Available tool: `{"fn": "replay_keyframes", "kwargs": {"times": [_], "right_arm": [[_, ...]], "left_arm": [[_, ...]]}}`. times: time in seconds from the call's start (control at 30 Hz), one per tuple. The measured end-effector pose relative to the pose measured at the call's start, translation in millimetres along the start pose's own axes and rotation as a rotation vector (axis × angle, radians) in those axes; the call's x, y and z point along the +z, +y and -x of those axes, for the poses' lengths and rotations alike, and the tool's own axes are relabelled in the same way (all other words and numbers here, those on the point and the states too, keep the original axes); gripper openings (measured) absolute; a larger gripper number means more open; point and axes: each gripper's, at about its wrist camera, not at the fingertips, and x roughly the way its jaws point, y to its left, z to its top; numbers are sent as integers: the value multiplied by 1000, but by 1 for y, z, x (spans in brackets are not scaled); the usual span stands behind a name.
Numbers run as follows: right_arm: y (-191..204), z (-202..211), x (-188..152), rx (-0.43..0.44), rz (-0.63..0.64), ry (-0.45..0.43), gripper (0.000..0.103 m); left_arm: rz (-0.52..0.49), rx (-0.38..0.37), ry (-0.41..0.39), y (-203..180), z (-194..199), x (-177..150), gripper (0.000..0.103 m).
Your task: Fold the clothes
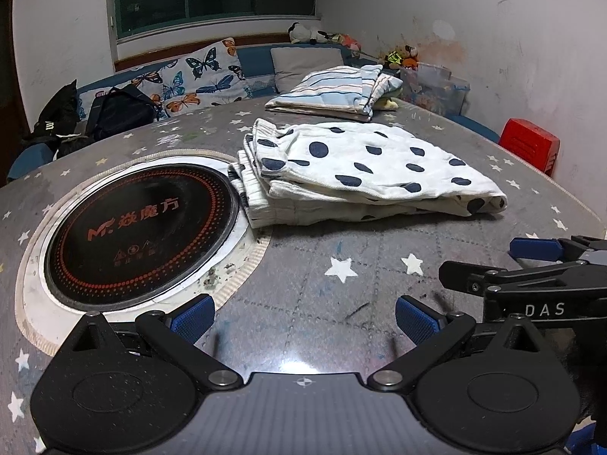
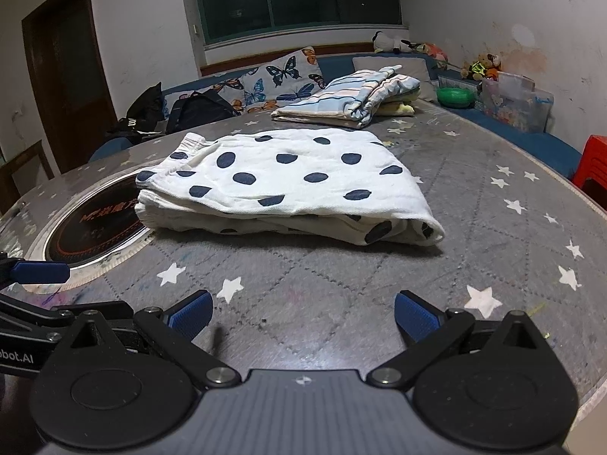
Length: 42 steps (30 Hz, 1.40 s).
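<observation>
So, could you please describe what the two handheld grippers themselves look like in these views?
Both match: the left gripper and right gripper each have a ribbed grey body, black linkage arms on round black hubs with silver pivot bolts, and two fingers tipped with textured blue pads. White lettering reading "DAS" marks the right gripper's side.

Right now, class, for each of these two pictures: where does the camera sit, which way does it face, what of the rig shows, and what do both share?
Left wrist view: sits on the left gripper, low over the table, facing the window; its blue fingers stand apart, and the right gripper shows at the right edge.
Right wrist view: sits on the right gripper, facing likewise; its fingers are open, and a finger of the left gripper shows at the left.
Shared: the polka-dot garment, the striped folded pile, the round cooktop.
</observation>
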Motion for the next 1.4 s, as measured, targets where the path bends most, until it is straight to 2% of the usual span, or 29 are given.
{"fn": "replay_keyframes", "kwargs": {"times": [1.4], "right_arm": [[-5, -29, 24, -16, -10, 21, 103]], "left_arm": [[-15, -8, 22, 2, -28, 25, 103]]}}
